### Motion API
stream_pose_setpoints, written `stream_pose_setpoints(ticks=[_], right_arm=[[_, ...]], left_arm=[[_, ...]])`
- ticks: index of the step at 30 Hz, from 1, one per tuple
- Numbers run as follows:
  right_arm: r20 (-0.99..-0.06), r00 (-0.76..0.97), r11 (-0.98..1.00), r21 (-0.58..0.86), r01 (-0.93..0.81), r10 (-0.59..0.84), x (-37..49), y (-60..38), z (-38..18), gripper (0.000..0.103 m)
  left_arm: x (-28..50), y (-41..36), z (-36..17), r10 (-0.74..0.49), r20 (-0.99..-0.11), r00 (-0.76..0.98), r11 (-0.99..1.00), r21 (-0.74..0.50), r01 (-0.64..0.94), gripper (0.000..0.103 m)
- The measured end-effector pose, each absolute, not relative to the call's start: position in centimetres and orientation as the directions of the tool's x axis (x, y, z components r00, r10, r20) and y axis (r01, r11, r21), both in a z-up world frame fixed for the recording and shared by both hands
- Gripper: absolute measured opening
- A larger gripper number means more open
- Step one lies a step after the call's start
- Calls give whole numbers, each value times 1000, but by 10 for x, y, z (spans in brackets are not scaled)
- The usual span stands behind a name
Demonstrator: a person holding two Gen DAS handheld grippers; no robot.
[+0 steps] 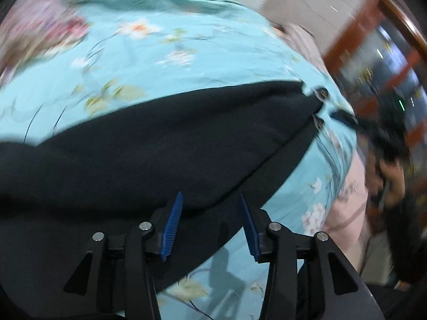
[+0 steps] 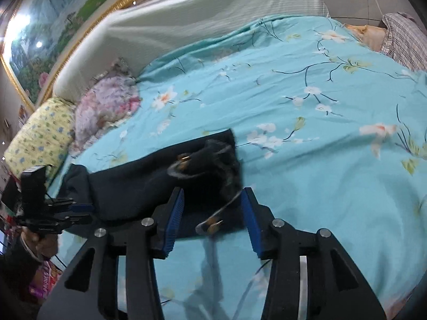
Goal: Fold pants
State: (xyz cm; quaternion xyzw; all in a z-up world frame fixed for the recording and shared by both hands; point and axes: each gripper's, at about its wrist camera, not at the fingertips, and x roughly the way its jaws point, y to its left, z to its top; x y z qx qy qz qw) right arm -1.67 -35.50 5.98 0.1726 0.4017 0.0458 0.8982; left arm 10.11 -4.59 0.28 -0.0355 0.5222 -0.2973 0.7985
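Note:
Dark navy pants (image 1: 149,154) lie flat on a turquoise floral bedspread (image 1: 165,53). In the left wrist view my left gripper (image 1: 210,200) is open over the pants' near edge, blue pads apart. The right gripper (image 1: 344,117) shows at the far right by the waistband buttons (image 1: 321,93). In the right wrist view my right gripper (image 2: 212,197) is open just above the waistband end of the pants (image 2: 149,184), where metal buttons (image 2: 184,160) and a drawstring (image 2: 213,222) show. The left gripper (image 2: 80,213) sits at the pants' far left end.
A white headboard (image 2: 173,24) and a gold-framed landscape picture (image 2: 53,26) stand behind the bed. Floral pillows (image 2: 106,104) and a yellow pillow (image 2: 40,136) lie at the left. A checked cloth (image 2: 405,40) lies at the back right. The bedspread (image 2: 320,133) stretches right.

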Motion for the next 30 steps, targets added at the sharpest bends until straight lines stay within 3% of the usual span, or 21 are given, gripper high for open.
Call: stream_pose_setpoints(ticks=[6,8,14,17,18,19,21,30], right_arm=[[-664,667,879,475,25,340,-17,-317,52,46],[-664,653,864,503,30,364,-8,-307,44,46],[-692,638,850,516,109,338,11,-298,26,46],[-693,649,840,521,149,314,16,-303,22,41],[-684,657,834,531,150,317,18,-305,22,27],[-680,660,832,534,150,318,18,-306,22,14],[-679,662,833,533,147,318,17,-308,22,7],[-662,673,833,539,124,328,-12,-314,34,6]], left_arm=[[107,-15,-2,-444,-831,335,896,-408,175,47],[111,-6,-6,-421,-843,336,905,-417,86,52],[133,12,-21,-403,-852,334,881,-460,-113,57],[141,14,-25,-370,-862,347,885,-441,-150,42],[142,15,-24,-358,-863,355,889,-432,-153,30],[141,16,-24,-354,-863,362,892,-427,-146,23],[137,19,-24,-364,-854,373,890,-436,-131,14],[89,17,-14,-392,-824,409,900,-436,-16,12]])
